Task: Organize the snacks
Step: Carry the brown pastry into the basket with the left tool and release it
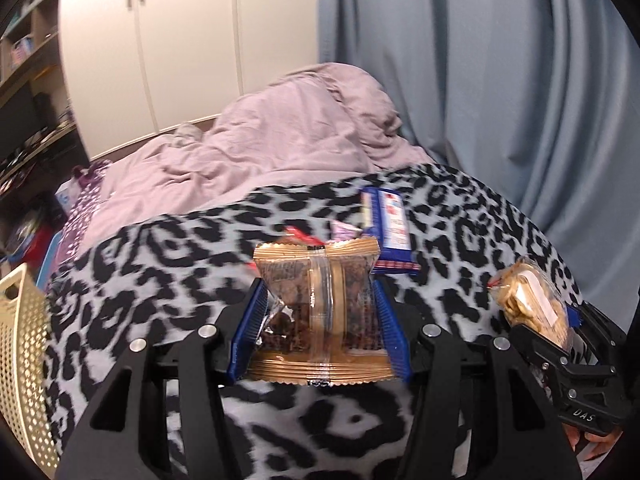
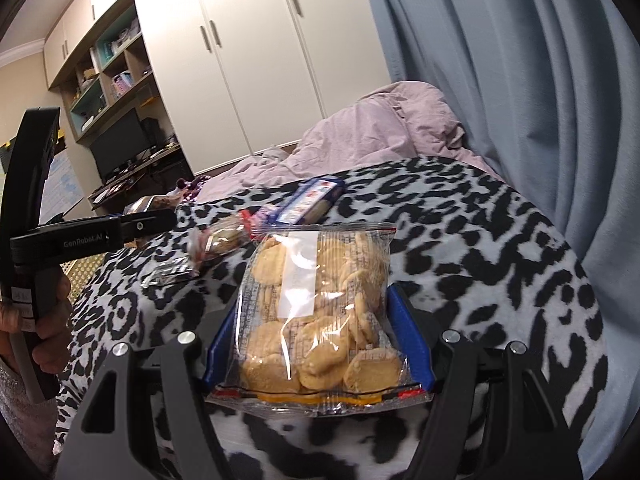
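Two snack packs are being lifted at once above a leopard-print blanket [image 1: 160,264] spread over a bed. The left gripper [image 1: 318,312] is squeezing a gold-edged packet of dark brownie-like cake [image 1: 316,308] between its blue pads [image 1: 390,320], the wrapper pinched in at the waist and held clear of the blanket. The right gripper [image 2: 316,336] is clamping a clear bag of pale round cookies [image 2: 320,312], its jaws closed in on the bag's sides; the left view is showing that same bag at the far right edge, raised off the bedding.

A cream perforated basket [image 1: 24,344] is sitting at the near left, just beside the blanket's edge; judging by the task, it is likely where the snacks are going, though its inside is not showing, so what has already been placed cannot be told.

Several items are still lying on the blanket further away: a blue-and-white wrapped biscuit pack [image 1: 390,232], a small red-trimmed cookie packet [image 2: 218,240] and a silvery wrapper [image 2: 168,274]. The sorting therefore appears to be partway through, with two packs in hand and at least three waiting. A rumpled pink duvet [image 2: 380,136] is piled beyond them.
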Tool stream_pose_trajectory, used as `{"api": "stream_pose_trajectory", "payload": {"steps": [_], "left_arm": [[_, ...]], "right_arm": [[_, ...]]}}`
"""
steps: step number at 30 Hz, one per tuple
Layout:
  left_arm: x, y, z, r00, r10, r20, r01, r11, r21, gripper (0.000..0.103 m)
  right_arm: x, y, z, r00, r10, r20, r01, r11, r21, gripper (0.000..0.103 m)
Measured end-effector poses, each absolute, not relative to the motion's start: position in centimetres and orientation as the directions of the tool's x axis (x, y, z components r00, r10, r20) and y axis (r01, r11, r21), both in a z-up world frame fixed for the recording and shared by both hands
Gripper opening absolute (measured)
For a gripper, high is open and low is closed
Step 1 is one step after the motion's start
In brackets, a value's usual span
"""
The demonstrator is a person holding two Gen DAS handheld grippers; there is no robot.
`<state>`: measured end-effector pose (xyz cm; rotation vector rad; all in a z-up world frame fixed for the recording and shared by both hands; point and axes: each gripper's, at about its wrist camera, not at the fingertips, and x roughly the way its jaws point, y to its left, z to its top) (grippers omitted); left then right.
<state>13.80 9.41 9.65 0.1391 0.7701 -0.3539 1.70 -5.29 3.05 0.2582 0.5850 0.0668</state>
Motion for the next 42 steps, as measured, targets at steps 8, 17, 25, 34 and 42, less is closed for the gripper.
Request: {"api": "stream_pose_trajectory", "payload": {"steps": [8,17,25,34,42], "left_arm": [[12.9,15.8,11.1,0.728,-0.18,-0.662,0.23,0.973,-0.011,0.056],[11.1,24.7,12.9,0.791,-0.011,-0.612,0.013,1.0,-0.002,0.056],[8.8,33.2,13.4,0.789,0.159,-0.593,-0.186,0.982,0.016,0.056],[7.0,40.6,11.8,0.735,0.271,-0.622,-0.337,0.941,0.012,0.056],[5.8,44.2,10.2,0.692,0.324,-0.645,-0.439,0.898,-0.02,0.094]], "right_arm": [[2.7,-1.9,3.7,0.819,0.193,-0.541,-0.069,0.968,0.241,0.069],[3.8,1.9,4.4,0.801,0.254,-0.542,-0.158,0.963,0.217,0.069],[4.4,4.6,4.8,0.785,0.289,-0.548,-0.214,0.956,0.199,0.069],[5.0,7.3,5.4,0.772,0.316,-0.552,-0.265,0.949,0.173,0.069],[5.4,9.6,5.6,0.754,0.341,-0.562,-0.31,0.938,0.154,0.069]]}}
